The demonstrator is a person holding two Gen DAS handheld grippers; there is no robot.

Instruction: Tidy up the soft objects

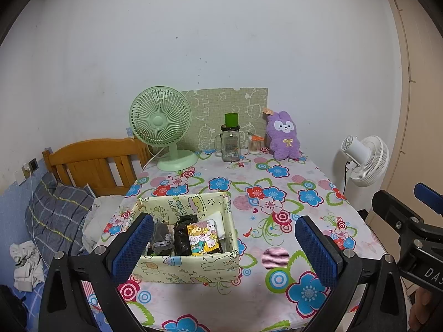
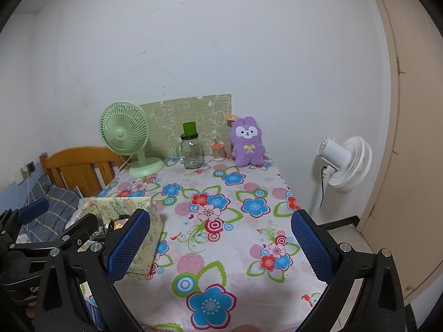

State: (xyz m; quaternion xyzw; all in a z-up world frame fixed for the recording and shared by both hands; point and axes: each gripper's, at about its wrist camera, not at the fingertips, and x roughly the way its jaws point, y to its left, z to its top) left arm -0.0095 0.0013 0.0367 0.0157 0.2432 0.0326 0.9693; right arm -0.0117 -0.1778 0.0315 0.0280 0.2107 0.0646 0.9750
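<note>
Contents of the fabric box (image 1: 193, 269) show only in the left wrist view, which looks down into it: a grey soft item with a cord (image 1: 162, 239), a black crinkled bundle (image 1: 183, 233), a bright cartoon-printed packet (image 1: 201, 238) and a white soft piece (image 1: 217, 222) behind the packet. The right wrist view shows the box (image 2: 144, 238) only from its side, mostly hidden behind the left gripper's body, so its inside is hardly visible there. The right wrist view shows more of the beige door (image 2: 409, 166) beside the white fan (image 2: 346, 163).

The box is rectangular, of pale yellow cloth with cartoon drawings, and its walls are a little slack. It stands on the table (image 1: 277, 207), which has a glossy cover with blue, red and pink flowers. Far behind the box, against the wall, sits the purple plush rabbit (image 1: 283, 135), fluffy, with a yellow bow. Also behind the box stand a green desk fan (image 1: 162, 127) with a round grille, a clear glass jar (image 1: 230, 145) with a green cup on its lid, and a small jar of cotton swabs (image 1: 254, 145).

The left gripper (image 1: 221, 246) is spread wide and holds nothing; one blue textured pad overlaps the box's near left corner in its view. The right gripper (image 2: 221, 246) is also wide open and empty, over the table beside the box.

A wooden bed headboard (image 1: 91, 163) and a striped grey pillow (image 1: 55, 213) lie on the box's left side.
</note>
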